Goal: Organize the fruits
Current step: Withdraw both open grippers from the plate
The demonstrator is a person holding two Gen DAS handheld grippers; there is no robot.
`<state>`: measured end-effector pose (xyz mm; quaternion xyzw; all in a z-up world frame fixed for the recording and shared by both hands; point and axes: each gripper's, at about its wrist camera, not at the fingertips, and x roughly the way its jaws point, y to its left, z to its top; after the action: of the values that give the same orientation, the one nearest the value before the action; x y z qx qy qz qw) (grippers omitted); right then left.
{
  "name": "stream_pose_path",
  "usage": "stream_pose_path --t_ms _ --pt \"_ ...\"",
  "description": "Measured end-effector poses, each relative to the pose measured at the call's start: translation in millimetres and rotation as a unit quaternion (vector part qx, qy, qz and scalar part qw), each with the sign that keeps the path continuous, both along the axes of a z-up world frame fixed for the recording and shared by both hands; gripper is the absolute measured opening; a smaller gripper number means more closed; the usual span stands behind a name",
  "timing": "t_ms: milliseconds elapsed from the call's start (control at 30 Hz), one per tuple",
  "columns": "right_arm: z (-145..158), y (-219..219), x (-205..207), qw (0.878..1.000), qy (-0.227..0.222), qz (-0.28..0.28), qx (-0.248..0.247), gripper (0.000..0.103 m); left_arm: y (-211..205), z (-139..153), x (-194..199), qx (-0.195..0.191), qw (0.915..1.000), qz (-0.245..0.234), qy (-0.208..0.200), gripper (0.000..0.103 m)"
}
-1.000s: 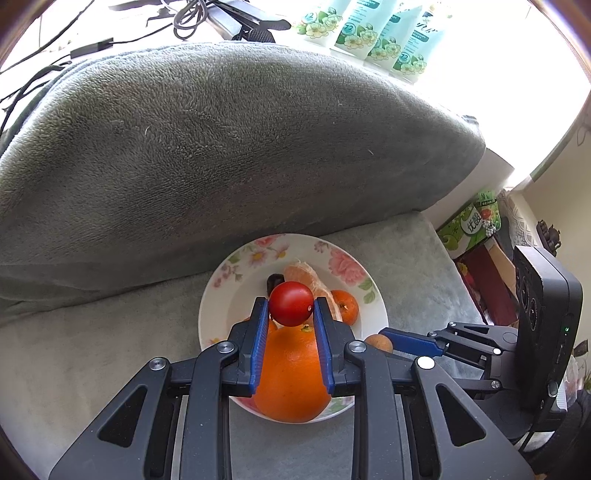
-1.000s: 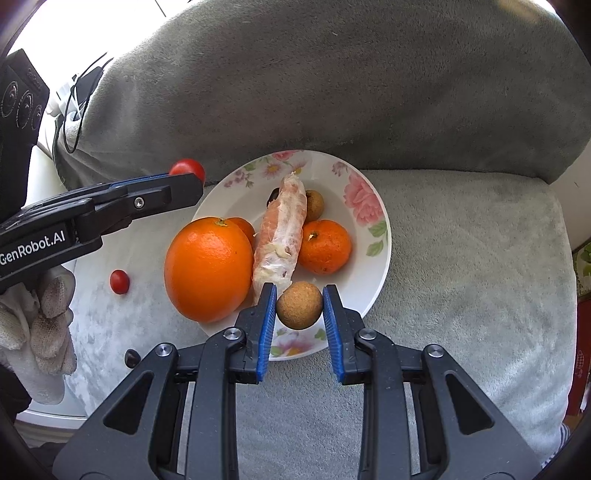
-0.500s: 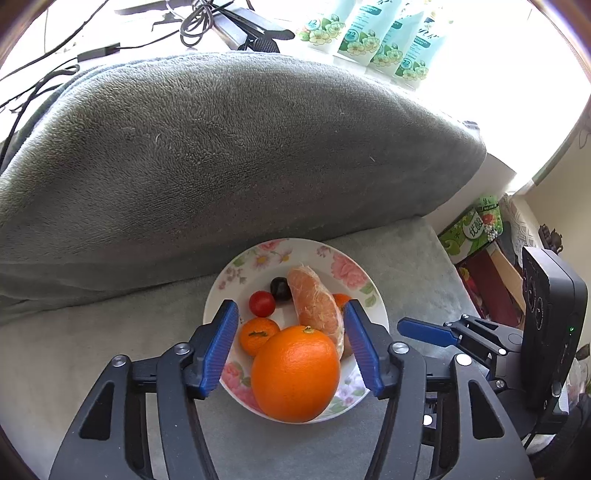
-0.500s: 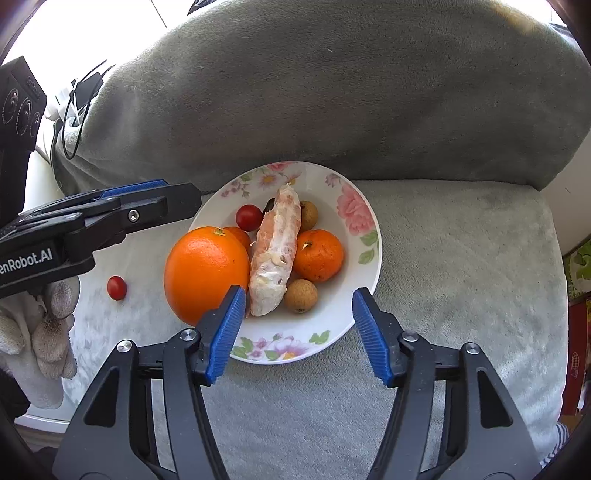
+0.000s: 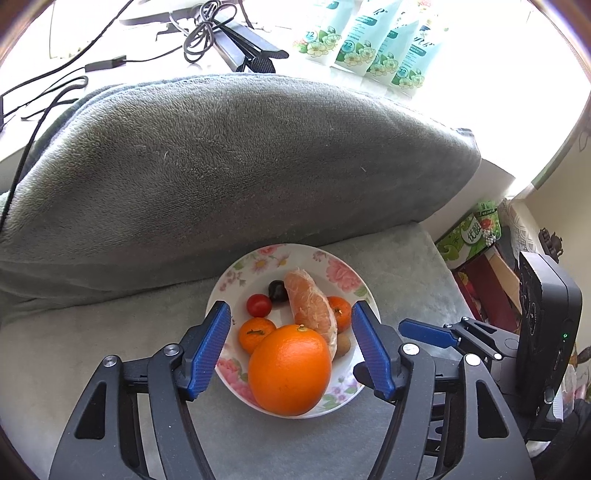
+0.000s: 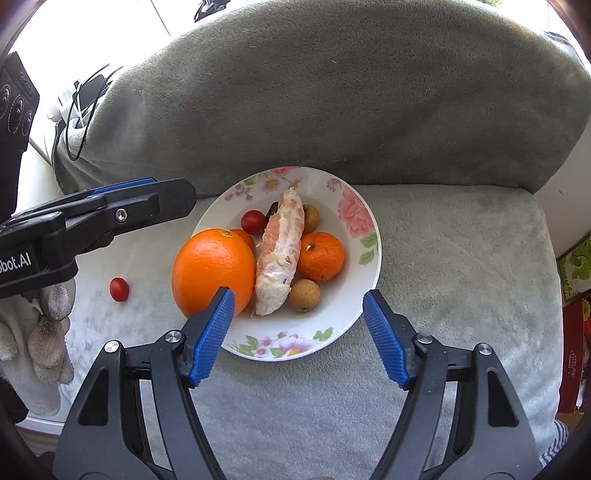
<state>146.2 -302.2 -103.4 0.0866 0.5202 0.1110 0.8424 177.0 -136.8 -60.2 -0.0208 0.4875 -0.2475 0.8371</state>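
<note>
A floral white plate point(image 5: 236, 280) point(image 6: 332, 325) rests on a grey cushion seat. It holds a big orange point(image 5: 290, 369) point(image 6: 212, 269), a peeled citrus segment point(image 5: 310, 308) point(image 6: 280, 254), two mandarins point(image 5: 256, 334) point(image 6: 321, 256), a cherry tomato point(image 5: 259, 305) point(image 6: 254, 221), a dark fruit point(image 5: 277, 290) and two longans point(image 6: 304, 294). Above the plate's near side hangs my left gripper point(image 5: 291, 309), jaws opening, pads touching nothing. My right gripper point(image 6: 298, 295) hovers likewise, jaws opening, holding nothing. Another cherry tomato point(image 6: 119, 289) lies on the cushion left of the plate.
A thick grey blanket-covered backrest point(image 5: 240, 166) rises just behind the plate. Cables point(image 5: 199, 33) and tissue packs point(image 5: 369, 40) lie beyond it. Green packages point(image 5: 469, 236) stand off the seat's right edge. A gloved hand point(image 6: 48, 332) holds the left tool.
Both grippers opened wide. The left one let go of the cherry tomato and the right one let go of a longan; both fruits now lie in the plate.
</note>
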Motion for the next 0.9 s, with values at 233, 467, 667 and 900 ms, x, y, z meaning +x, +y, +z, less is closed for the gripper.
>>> stream_pose_path --t_ms 233,467,667,900 --pt "6 5 -5 1.000 -0.005 0.004 0.002 0.075 6 5 -5 -0.006 1.0000 0.003 -0.006 0.068" --pt "12 9 -13 1.000 -0.011 0.005 0.006 0.075 11 8 -11 -0.007 0.9999 0.007 -0.009 0.068" --pt "18 17 -19 1.000 -0.017 0.014 0.004 0.075 19 9 -17 -0.007 0.9998 0.012 -0.012 0.068" --pt "21 33 -22 0.999 -0.022 0.034 0.006 0.075 40 7 -24 -0.003 0.9995 0.031 -0.010 0.068"
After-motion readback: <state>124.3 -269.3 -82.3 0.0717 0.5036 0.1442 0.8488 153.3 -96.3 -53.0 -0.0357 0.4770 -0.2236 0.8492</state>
